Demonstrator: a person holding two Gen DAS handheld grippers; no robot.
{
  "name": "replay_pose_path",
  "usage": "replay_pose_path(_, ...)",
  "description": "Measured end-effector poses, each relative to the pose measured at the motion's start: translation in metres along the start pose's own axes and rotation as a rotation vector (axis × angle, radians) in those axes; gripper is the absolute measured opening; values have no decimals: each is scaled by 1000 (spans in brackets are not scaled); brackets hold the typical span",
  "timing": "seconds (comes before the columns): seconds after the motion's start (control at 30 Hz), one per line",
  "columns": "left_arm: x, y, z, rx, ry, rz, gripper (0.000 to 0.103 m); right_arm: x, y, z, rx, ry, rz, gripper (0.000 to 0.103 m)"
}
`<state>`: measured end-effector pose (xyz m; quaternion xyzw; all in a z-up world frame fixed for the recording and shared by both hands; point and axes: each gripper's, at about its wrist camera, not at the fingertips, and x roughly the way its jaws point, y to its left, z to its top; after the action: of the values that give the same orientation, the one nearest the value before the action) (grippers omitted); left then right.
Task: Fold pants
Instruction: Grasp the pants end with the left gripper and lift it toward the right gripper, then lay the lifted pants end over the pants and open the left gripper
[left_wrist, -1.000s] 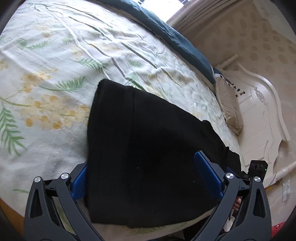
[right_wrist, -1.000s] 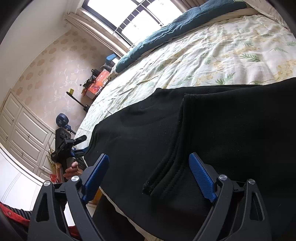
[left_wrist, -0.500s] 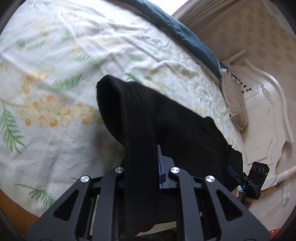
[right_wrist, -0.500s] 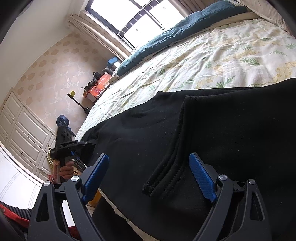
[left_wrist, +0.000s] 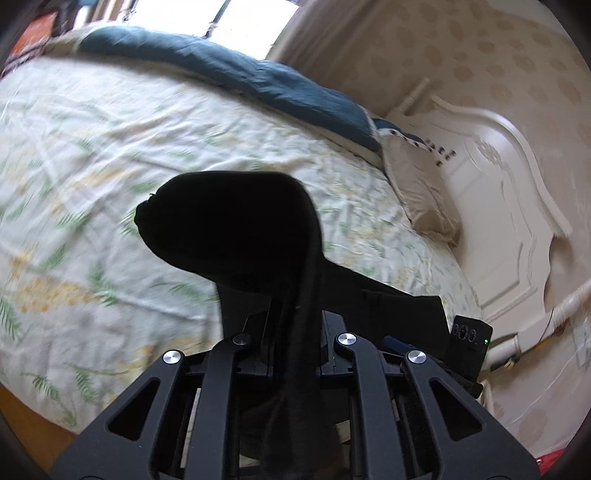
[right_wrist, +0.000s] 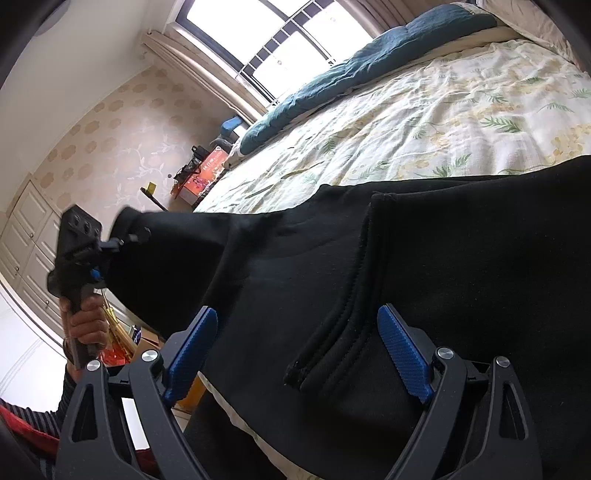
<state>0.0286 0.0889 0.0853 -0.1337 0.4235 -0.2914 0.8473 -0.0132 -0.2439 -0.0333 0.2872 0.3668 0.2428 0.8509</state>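
A floral bedspread (left_wrist: 110, 155) fills the centre, a teal duvet (left_wrist: 229, 74) bunches at twelve o'clock, a beige pillow (left_wrist: 421, 192) and white headboard (left_wrist: 509, 192) sit at three.

Black pants (right_wrist: 443, 266) on a cream bedspread (left_wrist: 110, 155) with green-yellow fern print.

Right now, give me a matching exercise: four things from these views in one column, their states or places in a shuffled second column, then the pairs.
Things:
1. left gripper
2. right gripper
3. black pants
4. teal quilt

States or places:
A. open, over the fabric at the near edge of the bed
B. along the far side of the bed, by the window
C. shut on lifted fabric
D. partly raised, the rest lying on the floral bedspread

Pairs: 1-C, 2-A, 3-D, 4-B
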Motion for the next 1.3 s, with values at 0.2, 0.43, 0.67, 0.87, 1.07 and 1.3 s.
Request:
replay_pose_path(0.2,22,-62,2,135,3,31,13,-1,3,-3,-17,-10,6,88)
replay_pose_path(0.43,56,-114,-7,252,27,96,13,-5,7,-4,-18,-13,3,87)
replay_pose_path(0.67,92,-145,-19,317,64,142,13,-19,14,-13,-33,-36,-29,87)
replay_pose_path(0.87,116,-160,-28,341,89,172,13,-38,20,-26,-57,-50,-108,87)
replay_pose_path(1.07,138,-172,-37,361,106,206,13,-63,8,-38,-4,-84,-121,87)
replay_pose_path(1.3,167,-186,-57,398,140,269,13,-88,-5,-46,60,-130,-138,87)
